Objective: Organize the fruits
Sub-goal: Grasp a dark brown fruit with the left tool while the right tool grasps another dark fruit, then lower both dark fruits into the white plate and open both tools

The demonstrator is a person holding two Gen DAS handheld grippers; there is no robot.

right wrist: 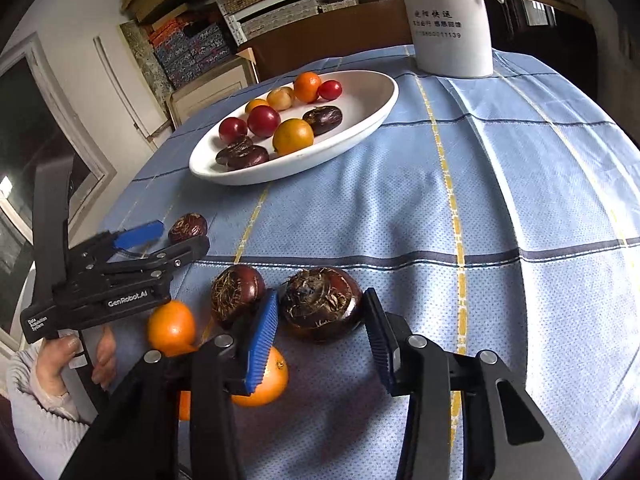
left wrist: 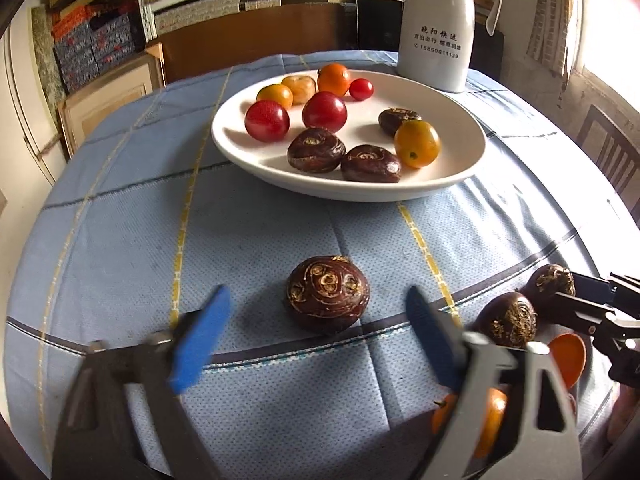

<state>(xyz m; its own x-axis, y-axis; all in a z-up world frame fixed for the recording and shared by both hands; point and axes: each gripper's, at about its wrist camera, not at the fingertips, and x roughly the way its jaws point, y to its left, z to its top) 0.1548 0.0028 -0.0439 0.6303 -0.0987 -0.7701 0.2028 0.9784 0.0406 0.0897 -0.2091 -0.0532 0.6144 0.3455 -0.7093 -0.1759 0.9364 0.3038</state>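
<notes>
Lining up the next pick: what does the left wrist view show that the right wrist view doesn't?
Only left wrist: a wooden chair at the right edge. Only right wrist: the person's hand and grey sleeve behind the left hand-held gripper. Both: the white plate of fruit, the white jug, the chestnut in the right hand-held gripper, loose chestnuts and oranges on the tablecloth.

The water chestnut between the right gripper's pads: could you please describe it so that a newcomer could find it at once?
Start at the white plate on the blue tablecloth, then come to the loose fruit at the near edge. There the right gripper brackets the largest water chestnut. Unlike its smaller neighbour and the oranges, it sits between blue pads.
</notes>
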